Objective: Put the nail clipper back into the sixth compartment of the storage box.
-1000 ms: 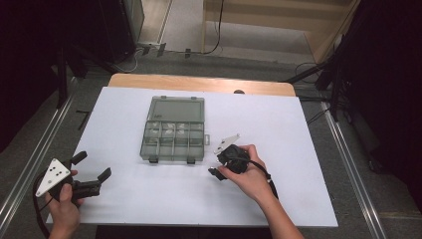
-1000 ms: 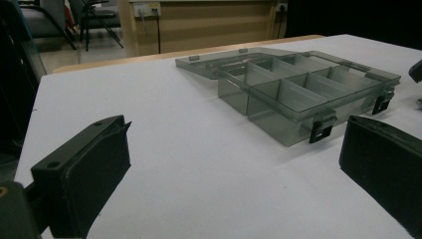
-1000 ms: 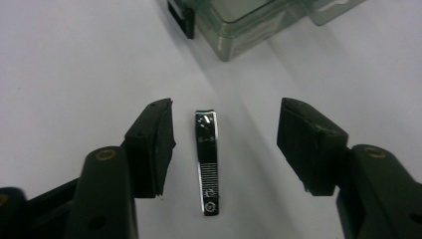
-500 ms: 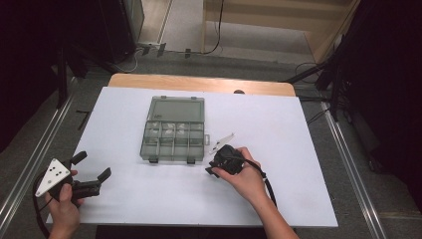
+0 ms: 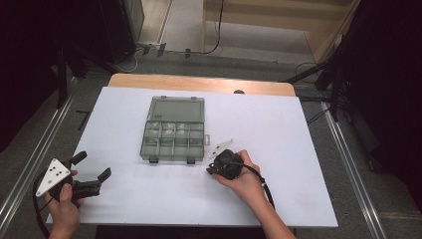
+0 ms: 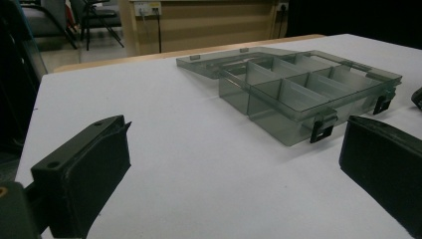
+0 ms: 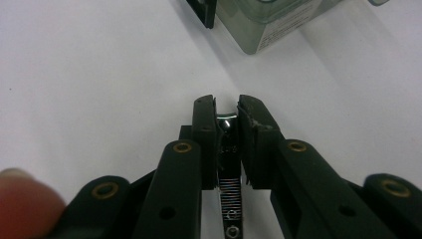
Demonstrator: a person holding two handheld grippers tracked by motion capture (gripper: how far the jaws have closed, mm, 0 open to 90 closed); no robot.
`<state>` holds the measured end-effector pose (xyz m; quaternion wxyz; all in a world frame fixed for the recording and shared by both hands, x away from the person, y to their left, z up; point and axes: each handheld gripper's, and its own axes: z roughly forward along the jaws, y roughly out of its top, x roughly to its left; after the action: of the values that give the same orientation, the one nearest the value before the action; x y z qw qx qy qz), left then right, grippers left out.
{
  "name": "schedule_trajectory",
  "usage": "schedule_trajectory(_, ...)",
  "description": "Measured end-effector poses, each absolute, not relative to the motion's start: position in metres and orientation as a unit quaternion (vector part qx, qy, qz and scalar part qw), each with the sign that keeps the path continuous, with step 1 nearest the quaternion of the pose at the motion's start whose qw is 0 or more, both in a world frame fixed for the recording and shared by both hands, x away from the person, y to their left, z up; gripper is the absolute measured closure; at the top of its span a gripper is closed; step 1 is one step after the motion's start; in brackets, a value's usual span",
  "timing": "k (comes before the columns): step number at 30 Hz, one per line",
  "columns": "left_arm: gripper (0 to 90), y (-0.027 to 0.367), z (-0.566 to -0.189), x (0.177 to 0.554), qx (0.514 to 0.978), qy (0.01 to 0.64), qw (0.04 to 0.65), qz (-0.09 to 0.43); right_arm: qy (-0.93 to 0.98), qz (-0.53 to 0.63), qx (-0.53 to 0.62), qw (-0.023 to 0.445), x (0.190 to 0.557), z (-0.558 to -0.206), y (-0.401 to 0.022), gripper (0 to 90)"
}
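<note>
A clear grey compartment box (image 5: 173,129) lies open on the white table top, its lid flat on the far side; its compartments (image 6: 298,89) look empty. Just off the box's near right corner, my right gripper (image 5: 215,168) points down at the table. In the right gripper view its jaws (image 7: 226,107) have just been closing and now pinch a small shiny screw (image 7: 227,122), whose threaded shank runs down between the pads. My left gripper (image 5: 93,164) rests at the table's near left, open with nothing between its jaws (image 6: 234,164), facing the box.
The white sheet (image 5: 278,129) covers the table up to a wooden strip (image 5: 199,82) at the far edge. Metal rails (image 5: 348,169) run along both sides. The right gripper's cable (image 5: 263,184) trails back over the hand.
The right gripper's jaws have drawn together, and the hand has shifted slightly left and nearer. The left hand and the box have not moved.
</note>
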<state>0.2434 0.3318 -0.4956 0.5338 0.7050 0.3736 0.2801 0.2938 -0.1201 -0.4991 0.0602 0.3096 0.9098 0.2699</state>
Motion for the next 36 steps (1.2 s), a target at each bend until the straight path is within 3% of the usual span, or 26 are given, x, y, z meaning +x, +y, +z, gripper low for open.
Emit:
schedule_trajectory(9,0.0,0.332,-0.496,0.244,0.703,0.374,0.535,0.280,0.904,0.288,0.313,0.042,0.294,-0.496,-0.123,81.5)
schedule_trajectory(36,0.0,0.333,-0.496,0.243,0.703,0.373,0.537,0.279,0.884,0.349,0.307,0.046,0.304,-0.446,-0.109,81.5)
